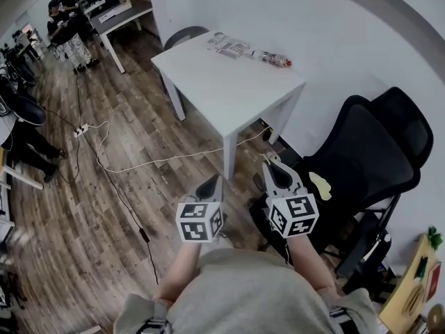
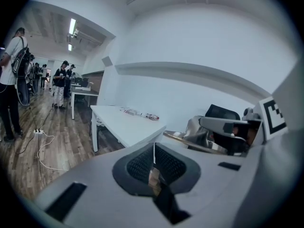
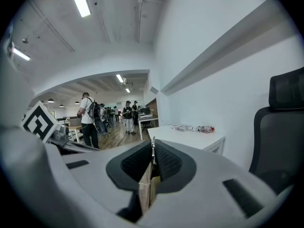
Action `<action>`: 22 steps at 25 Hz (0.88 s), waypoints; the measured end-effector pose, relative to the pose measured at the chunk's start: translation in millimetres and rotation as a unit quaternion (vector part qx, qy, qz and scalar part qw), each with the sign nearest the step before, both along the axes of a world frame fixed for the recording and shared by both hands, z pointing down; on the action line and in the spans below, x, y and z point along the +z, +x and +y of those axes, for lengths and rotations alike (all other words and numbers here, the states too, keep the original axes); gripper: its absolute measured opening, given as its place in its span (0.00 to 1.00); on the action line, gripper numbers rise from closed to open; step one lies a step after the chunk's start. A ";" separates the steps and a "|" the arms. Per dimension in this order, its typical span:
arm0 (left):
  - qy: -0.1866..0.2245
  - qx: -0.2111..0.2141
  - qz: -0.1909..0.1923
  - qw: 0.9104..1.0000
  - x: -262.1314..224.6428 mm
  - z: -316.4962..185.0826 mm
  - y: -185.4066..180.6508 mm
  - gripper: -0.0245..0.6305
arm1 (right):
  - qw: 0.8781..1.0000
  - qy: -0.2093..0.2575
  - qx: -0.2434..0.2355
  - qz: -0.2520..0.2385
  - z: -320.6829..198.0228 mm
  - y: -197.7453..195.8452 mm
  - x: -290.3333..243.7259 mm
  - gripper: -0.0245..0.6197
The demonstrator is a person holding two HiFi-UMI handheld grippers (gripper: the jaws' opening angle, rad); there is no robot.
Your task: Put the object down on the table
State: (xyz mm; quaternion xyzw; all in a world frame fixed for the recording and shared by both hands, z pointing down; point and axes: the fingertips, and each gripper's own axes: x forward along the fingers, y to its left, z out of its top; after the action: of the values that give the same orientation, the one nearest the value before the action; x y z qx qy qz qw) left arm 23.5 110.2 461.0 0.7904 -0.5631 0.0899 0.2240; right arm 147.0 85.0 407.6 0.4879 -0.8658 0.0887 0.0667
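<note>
I cannot make out the object. The right claw (image 3: 153,148) has its jaws pressed narrow, pads almost meeting. Only a thin pale sliver shows at their tips, which may be the object or just the gap. The left claw (image 2: 154,152) is pinched shut on nothing I can see. Both hang low in front of the person's body, well apart from the table (image 1: 229,89), which stands ahead against the wall.

So the job, as I judge it, starts with a walk-up. The near half of the top is bare, and that is the place to aim for. The packets (image 1: 229,45) lie along the far edge and need no disturbing. I would come in over the near corner, lower the claw until whatever it carries touches the top, and only then part the jaws. The chair (image 1: 379,141) stands close on the right and a cable (image 1: 167,161) trails over the floor on the left, so step between them.
</note>
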 end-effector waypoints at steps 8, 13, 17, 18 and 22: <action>0.006 0.013 0.003 1.000 -14.7 -61.5 -50.4 0.05 | 1.000 0.006 0.014 0.007 -55.1 -48.4 -12.6 0.08; 0.006 0.025 0.007 1.000 -15.1 -98.4 -75.6 0.05 | 1.000 0.006 0.027 0.012 -89.6 -72.7 -12.8 0.08; 0.004 0.035 0.009 0.999 -13.0 -125.8 -90.5 0.05 | 0.999 0.003 0.037 0.015 -116.5 -87.1 -9.8 0.08; 0.003 0.038 0.009 0.999 -11.8 -132.4 -94.0 0.05 | 0.999 0.002 0.040 0.015 -123.1 -90.4 -8.6 0.08; 0.001 0.049 0.007 0.999 -8.3 -157.6 -110.4 0.05 | 0.999 0.001 0.051 0.016 -148.0 -104.6 -5.5 0.08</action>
State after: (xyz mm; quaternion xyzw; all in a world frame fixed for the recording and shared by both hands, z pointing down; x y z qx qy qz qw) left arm -86.9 -47.4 452.7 0.8176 -0.5225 0.0950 0.2226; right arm 42.4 -63.0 402.1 0.5327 -0.8389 0.0831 0.0751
